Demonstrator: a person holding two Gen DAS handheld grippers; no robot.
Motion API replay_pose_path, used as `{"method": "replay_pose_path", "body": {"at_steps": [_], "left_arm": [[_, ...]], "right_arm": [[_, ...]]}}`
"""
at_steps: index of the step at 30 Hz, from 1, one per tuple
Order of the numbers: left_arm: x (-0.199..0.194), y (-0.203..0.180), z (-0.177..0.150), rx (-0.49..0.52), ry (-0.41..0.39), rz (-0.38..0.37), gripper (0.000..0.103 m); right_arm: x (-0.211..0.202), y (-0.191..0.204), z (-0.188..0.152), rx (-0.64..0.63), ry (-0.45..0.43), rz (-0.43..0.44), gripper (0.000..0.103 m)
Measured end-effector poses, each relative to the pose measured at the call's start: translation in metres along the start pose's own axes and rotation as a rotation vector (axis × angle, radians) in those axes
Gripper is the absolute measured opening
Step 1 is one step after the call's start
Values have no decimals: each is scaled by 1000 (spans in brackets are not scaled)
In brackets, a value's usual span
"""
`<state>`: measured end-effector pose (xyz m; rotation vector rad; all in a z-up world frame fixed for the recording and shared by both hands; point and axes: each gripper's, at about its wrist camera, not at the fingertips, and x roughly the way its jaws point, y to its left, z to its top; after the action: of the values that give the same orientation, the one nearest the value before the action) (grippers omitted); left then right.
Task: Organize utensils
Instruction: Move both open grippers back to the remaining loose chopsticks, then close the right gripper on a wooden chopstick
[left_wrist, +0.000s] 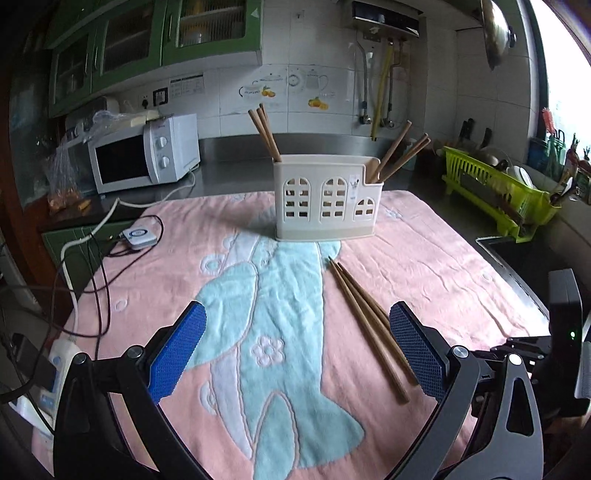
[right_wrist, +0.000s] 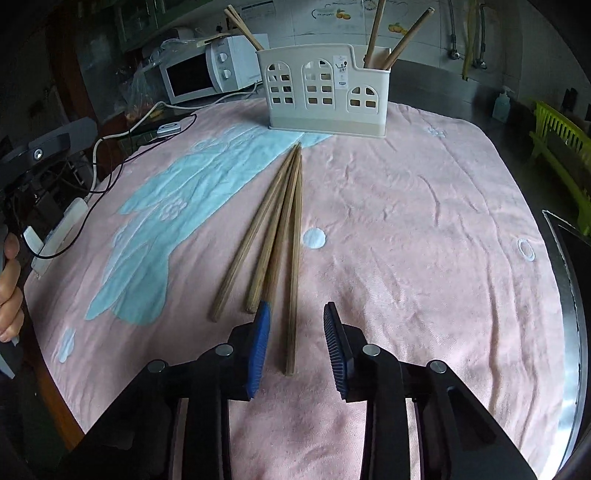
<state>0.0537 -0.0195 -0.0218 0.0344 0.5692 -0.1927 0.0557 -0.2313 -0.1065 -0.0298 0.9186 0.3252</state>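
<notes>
Several wooden chopsticks (right_wrist: 258, 236) lie fanned on a pink and blue towel (right_wrist: 406, 221), tips toward a cream holder with house-shaped windows (right_wrist: 325, 96). My right gripper (right_wrist: 296, 308) hangs low over their near ends. Its jaws are open on either side of the rightmost chopstick (right_wrist: 295, 240), and the pads do not touch it. In the left wrist view my left gripper (left_wrist: 295, 314) is wide open above the towel (left_wrist: 424, 258). The loose chopsticks (left_wrist: 365, 325) run beside its right finger (left_wrist: 417, 347). The holder (left_wrist: 325, 199) stands behind, with chopsticks upright in its left (left_wrist: 264, 134) and right (left_wrist: 399, 155) ends.
A white microwave (left_wrist: 144, 155) stands at the back left. Cables and a power strip (left_wrist: 62, 354) hang off the towel's left edge. A green dish rack (left_wrist: 498, 192) and a sink edge (left_wrist: 517, 266) lie to the right. A person's hand (right_wrist: 9, 288) shows at the far left.
</notes>
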Motion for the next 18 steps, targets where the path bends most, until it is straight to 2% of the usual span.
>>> {"method": "replay_pose_path", "body": {"at_steps": [9,14,18], "left_arm": [[5,4,-19,-16,32,-10,98],[7,4,-26,-24,49,-30,98],[8,-3,-33,-17,29,28,98]], "right_arm": [[16,4,3,-16,42,4,12],[19,3,4,-14,44,-1,11],[19,5,4,-32,35,-30,7]]}}
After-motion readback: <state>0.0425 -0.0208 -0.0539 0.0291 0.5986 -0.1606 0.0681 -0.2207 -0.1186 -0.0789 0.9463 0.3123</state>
